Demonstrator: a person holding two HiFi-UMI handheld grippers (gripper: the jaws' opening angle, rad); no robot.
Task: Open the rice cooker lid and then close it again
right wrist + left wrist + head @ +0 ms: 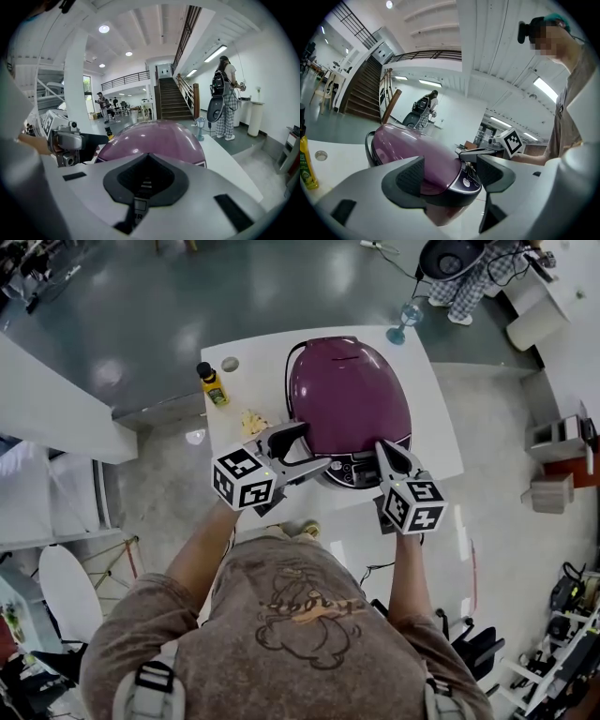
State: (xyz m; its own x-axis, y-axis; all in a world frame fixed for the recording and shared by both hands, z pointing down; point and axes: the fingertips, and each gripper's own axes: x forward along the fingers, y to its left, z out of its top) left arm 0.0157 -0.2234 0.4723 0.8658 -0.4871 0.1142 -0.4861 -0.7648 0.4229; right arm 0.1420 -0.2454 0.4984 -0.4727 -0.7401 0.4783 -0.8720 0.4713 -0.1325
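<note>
By the rice cooker [349, 395], left hand-held gripper [452, 172] gapes wide.

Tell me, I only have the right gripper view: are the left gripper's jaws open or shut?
Observer: Open. The left gripper has its jaws apart at the rice cooker's front left, clamping nothing.
Operator: Is the lid down?
Observer: Yes, the lid sits closed on the body.
Operator: Where is my tip?
Observer: The right gripper points at the right end of the control panel; contact I cannot tell.
</note>
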